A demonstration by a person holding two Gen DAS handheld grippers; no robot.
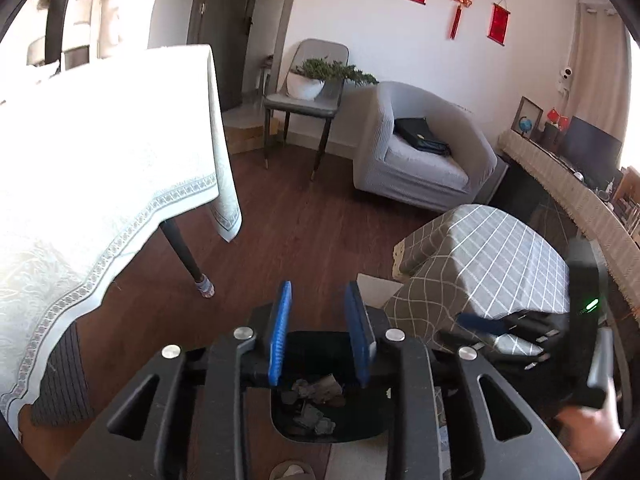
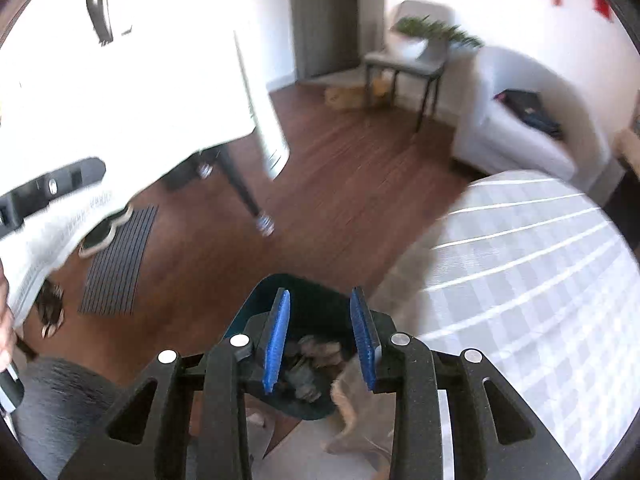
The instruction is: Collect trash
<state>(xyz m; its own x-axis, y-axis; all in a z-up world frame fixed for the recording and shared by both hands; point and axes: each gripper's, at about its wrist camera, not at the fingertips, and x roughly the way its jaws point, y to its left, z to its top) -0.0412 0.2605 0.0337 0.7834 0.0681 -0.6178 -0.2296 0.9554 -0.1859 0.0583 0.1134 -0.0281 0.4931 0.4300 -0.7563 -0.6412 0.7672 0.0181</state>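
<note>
A dark bin [image 1: 316,408] stands on the floor below my left gripper [image 1: 318,300], with several crumpled grey pieces of trash [image 1: 316,390] inside. The left gripper is open and empty, its blue pads apart above the bin. In the right wrist view the same bin [image 2: 304,308] with the crumpled trash [image 2: 312,360] lies below my right gripper [image 2: 320,308], which is open and empty. The right gripper also shows at the right edge of the left wrist view [image 1: 520,332], blurred.
A table with a white patterned cloth [image 1: 100,168] stands to the left, its dark leg [image 1: 188,256] near the bin. A low surface with a grey checked cloth [image 1: 492,256] is to the right. A grey armchair [image 1: 424,148], a chair with a plant [image 1: 308,92] and wood floor [image 1: 296,216] lie beyond.
</note>
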